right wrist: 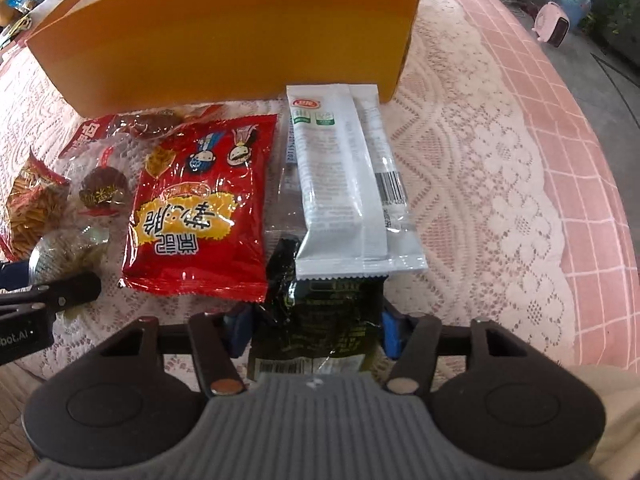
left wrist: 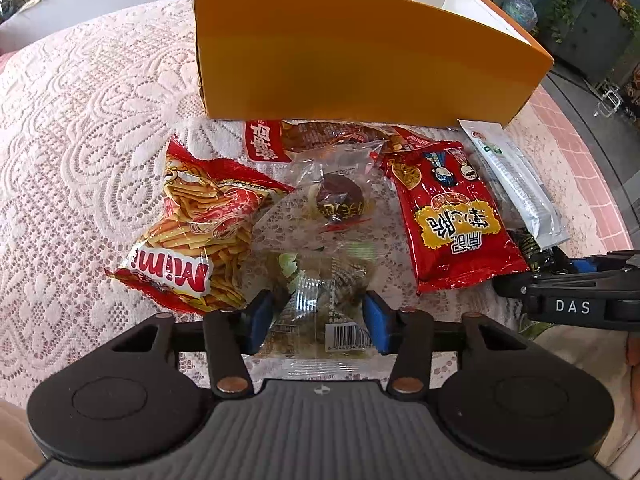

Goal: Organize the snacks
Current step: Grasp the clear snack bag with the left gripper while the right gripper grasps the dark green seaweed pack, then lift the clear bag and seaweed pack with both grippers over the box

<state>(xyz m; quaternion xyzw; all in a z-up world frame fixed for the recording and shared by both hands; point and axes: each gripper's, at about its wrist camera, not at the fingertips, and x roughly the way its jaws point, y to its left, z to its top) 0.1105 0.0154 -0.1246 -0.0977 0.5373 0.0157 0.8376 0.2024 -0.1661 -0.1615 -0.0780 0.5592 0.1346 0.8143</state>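
A pile of snack packets lies on the lace tablecloth in front of an orange box (left wrist: 360,60). My left gripper (left wrist: 320,320) is shut on a clear packet of greenish-brown snack (left wrist: 324,308), its blue pads (left wrist: 376,322) against the packet's two sides. My right gripper (right wrist: 314,330) is shut on a crumpled black packet (right wrist: 320,320), which lies partly under a white bar wrapper (right wrist: 344,184). Between the two sit a red noodle-snack bag (left wrist: 452,208) (right wrist: 200,208), a clear packet with a dark round cake (left wrist: 340,196) and a Mimi stick-snack bag (left wrist: 200,232).
The orange box (right wrist: 224,36) stands open-topped at the back, right behind the pile. A red packet (left wrist: 264,140) lies against its front wall. The right gripper's body (left wrist: 580,292) reaches in at the right of the left wrist view. The table edge (right wrist: 600,208) drops off at the right.
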